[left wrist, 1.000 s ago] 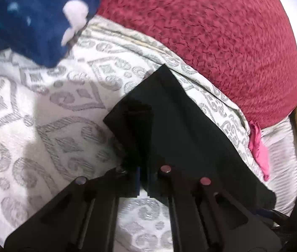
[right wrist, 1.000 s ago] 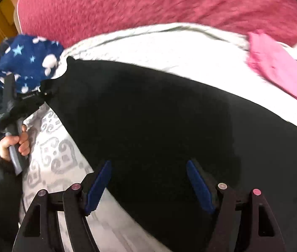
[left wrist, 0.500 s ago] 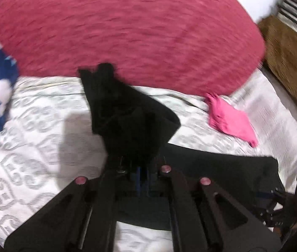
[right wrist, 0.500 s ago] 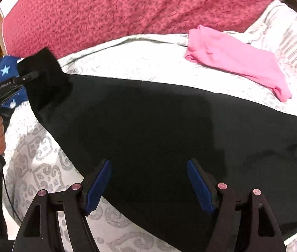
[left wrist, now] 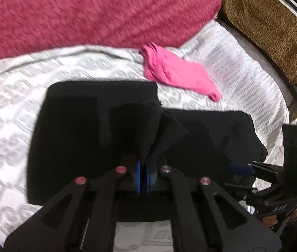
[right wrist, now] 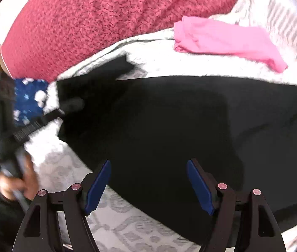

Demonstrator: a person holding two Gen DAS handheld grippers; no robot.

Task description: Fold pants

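**Black pants doubled over on the bed, one end pinched in your left tool**

The black pants (left wrist: 81,126) lie spread across the patterned white bedspread (left wrist: 7,96), directly ahead of and beneath both tools. One end of them rises off the bed in a bunched peak that runs straight into your left tool (left wrist: 142,168), whose blue pads are pressed together on that cloth (the fabric fans out just past the fingertips). From the right wrist view the same lifted end shows as a dark flap at the far left of the pants, with the left tool reaching in from the left edge and your hand (right wrist: 16,180) blurred around its handle.

Your right tool (right wrist: 148,180) stands with its two blue pads well apart and nothing between them; it hangs over the near edge of the pants, which fill the gap ahead of it. In the left wrist view that tool sits at the lower right, by the right end of the pants.

Beyond the pants, further out from both tools, a pink garment (left wrist: 175,73) lies crumpled on the bedspread, apart from the black cloth. Past it stretches a red textured blanket (left wrist: 89,14). To the far left of your right tool, a blue star-print cloth (right wrist: 28,100) shows behind the left tool. To the far right of your left tool, a brown speckled cover (left wrist: 268,27) runs along the bed's edge.
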